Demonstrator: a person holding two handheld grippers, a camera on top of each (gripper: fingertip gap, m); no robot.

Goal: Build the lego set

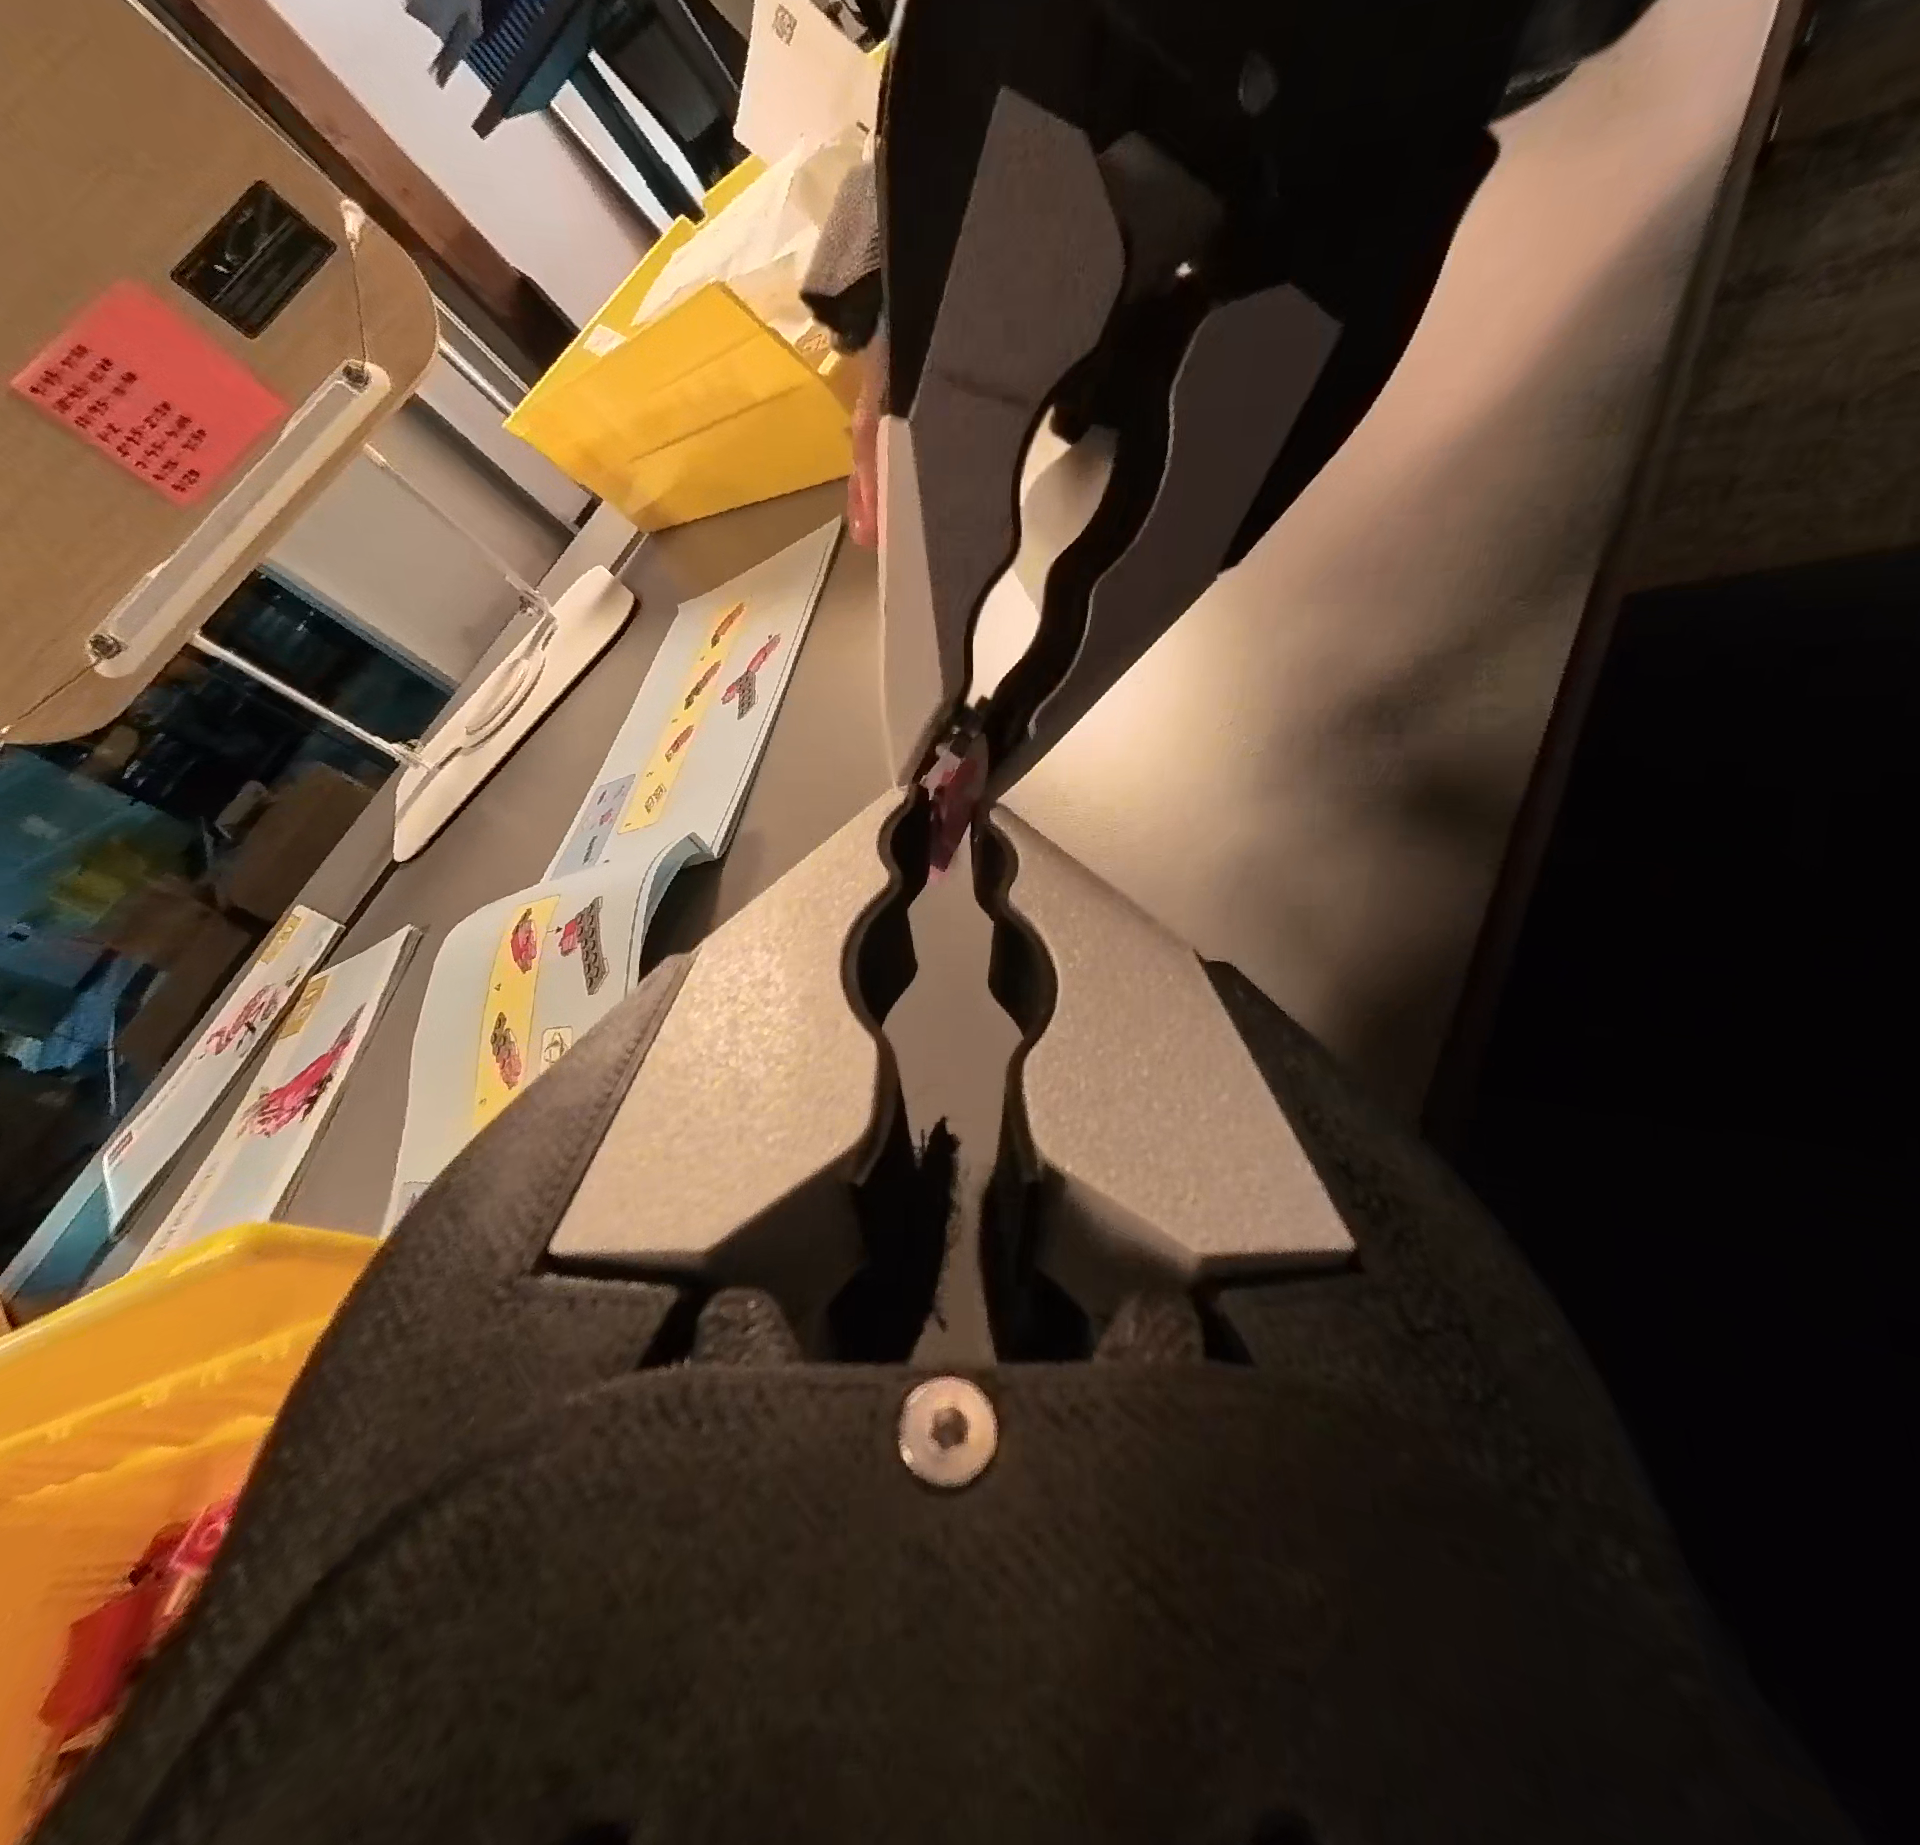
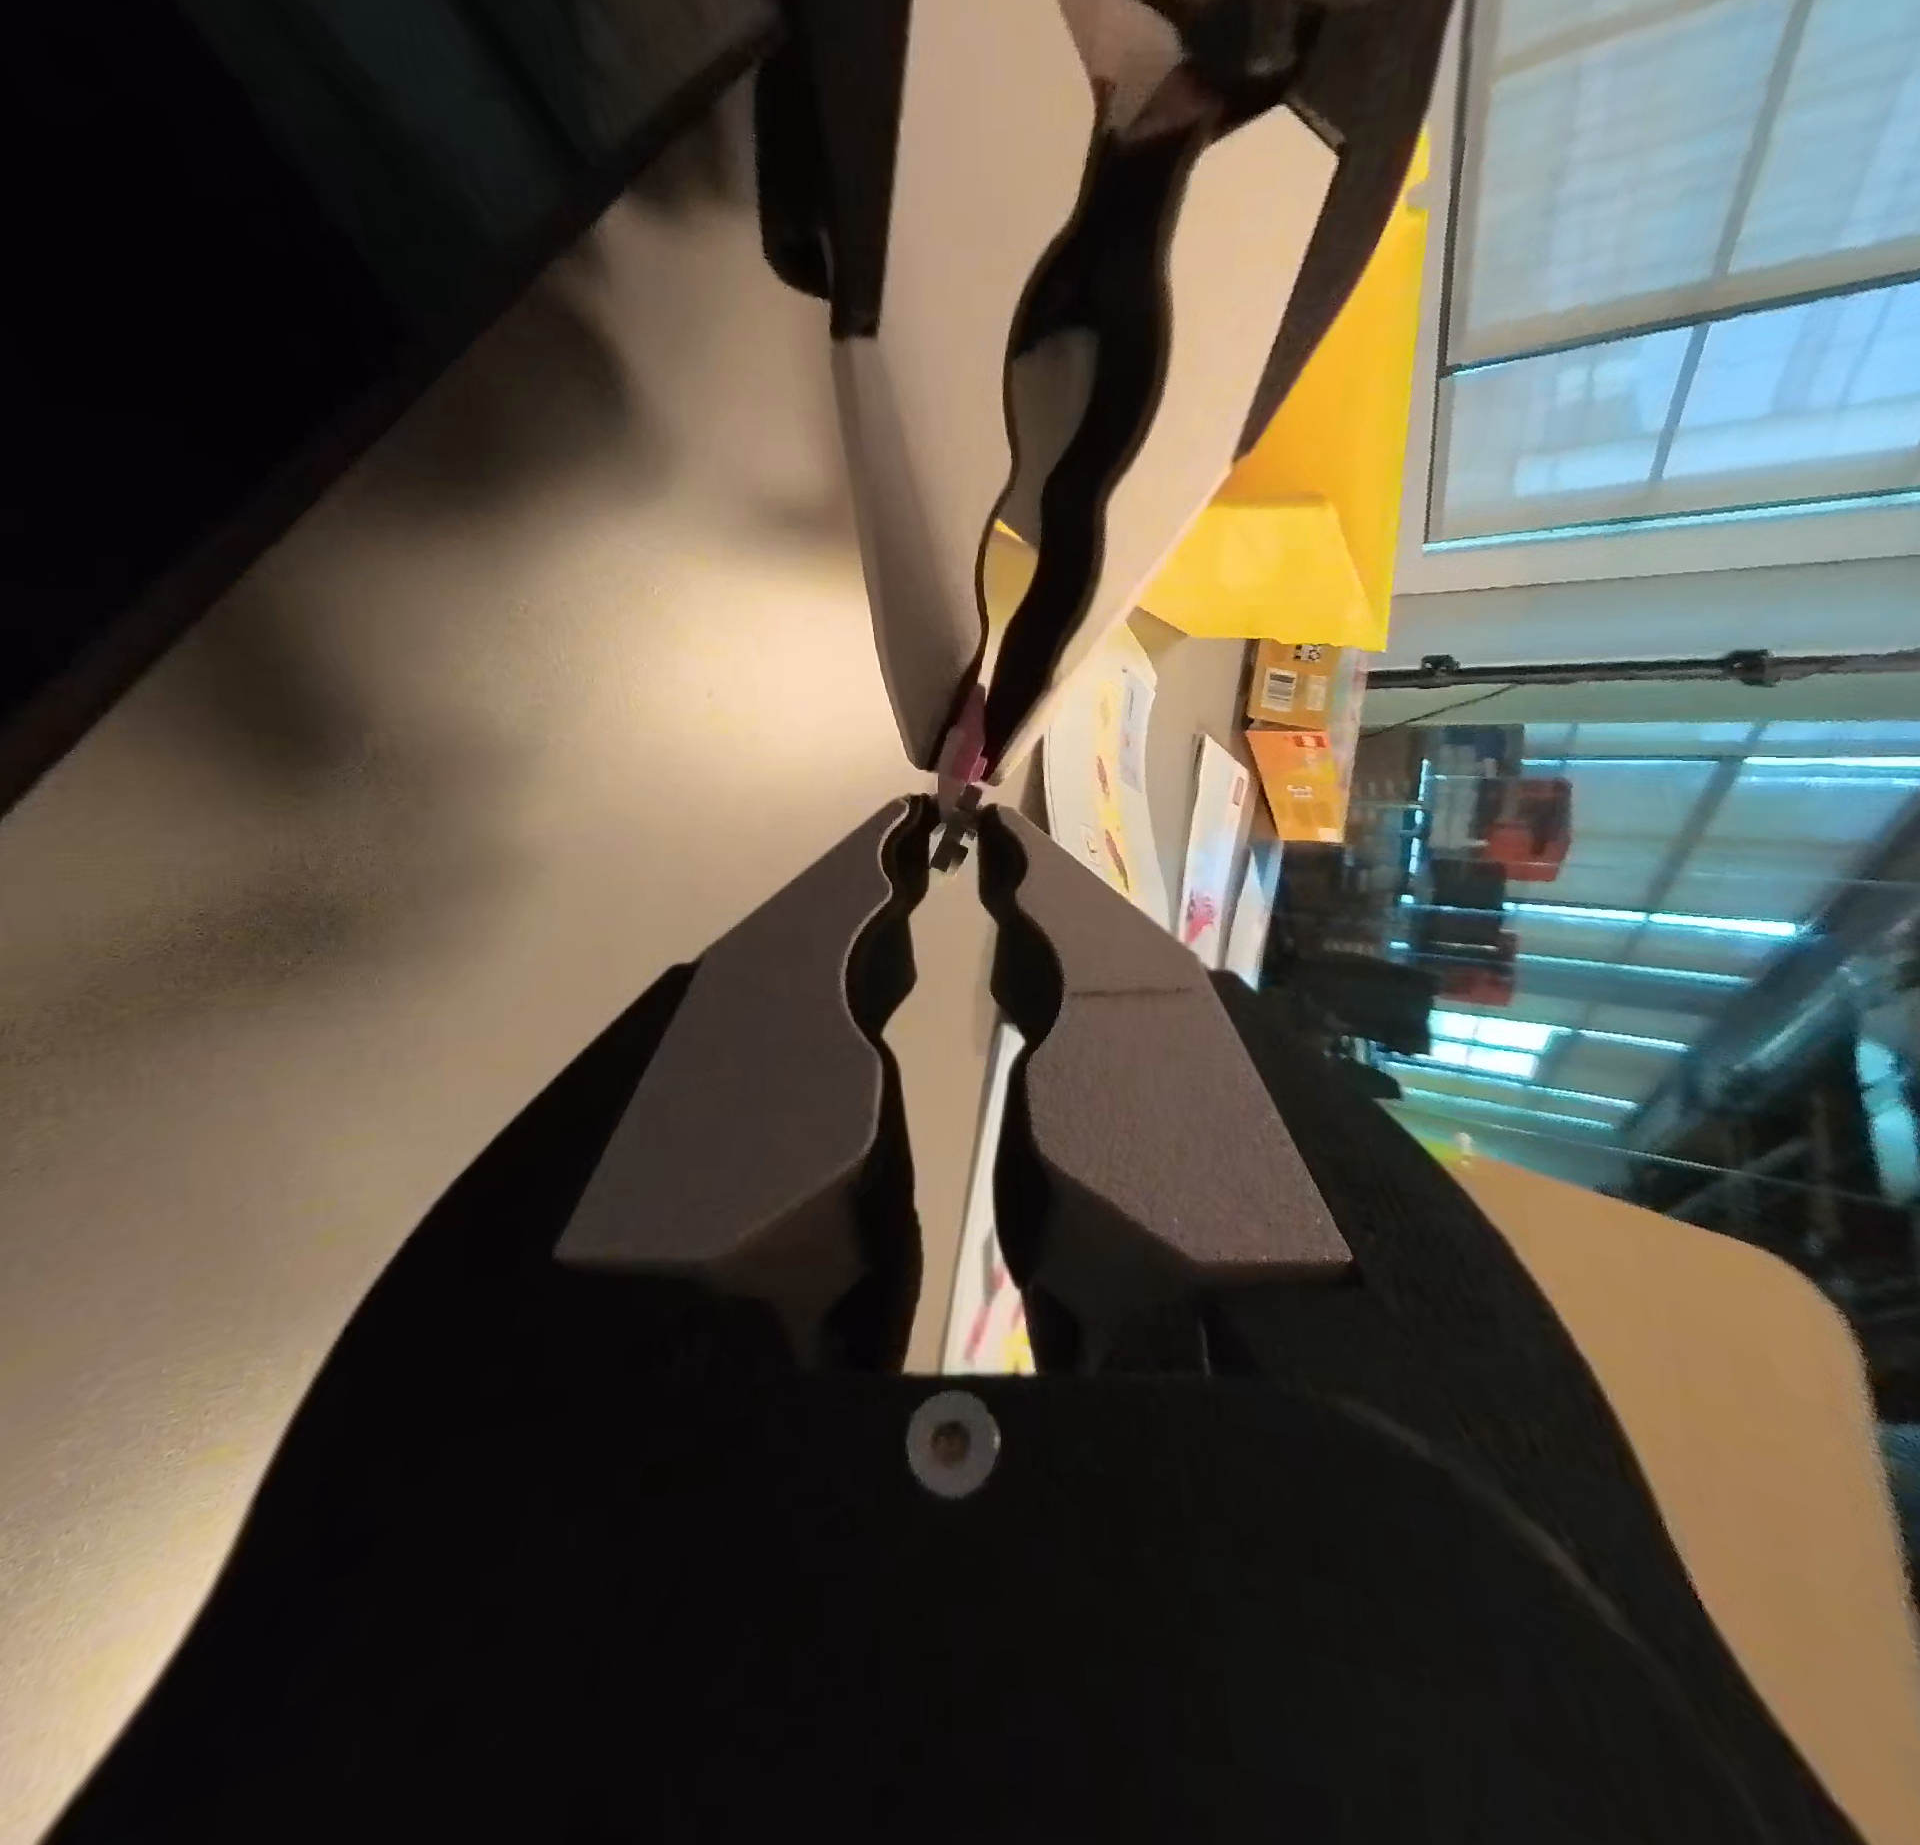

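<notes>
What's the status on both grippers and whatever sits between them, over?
Left gripper shut on pink brick. Right gripper shut on small grey piece. Tips facing, pieces meeting above the table.

Looks like an office or lab workroom used for toy-brick building. Grey worktable (image 1: 499,850) carries an open instruction booklet (image 1: 665,777) with brick diagrams, more booklets (image 1: 260,1078) beside it, yellow bins (image 1: 707,424) at both ends, a white desk lamp (image 1: 499,715). Small orange product boxes (image 2: 1299,746) stand at the table's far edge. Big glazed windows (image 2: 1683,237) and dark storage shelving (image 2: 1455,891) behind.
</notes>
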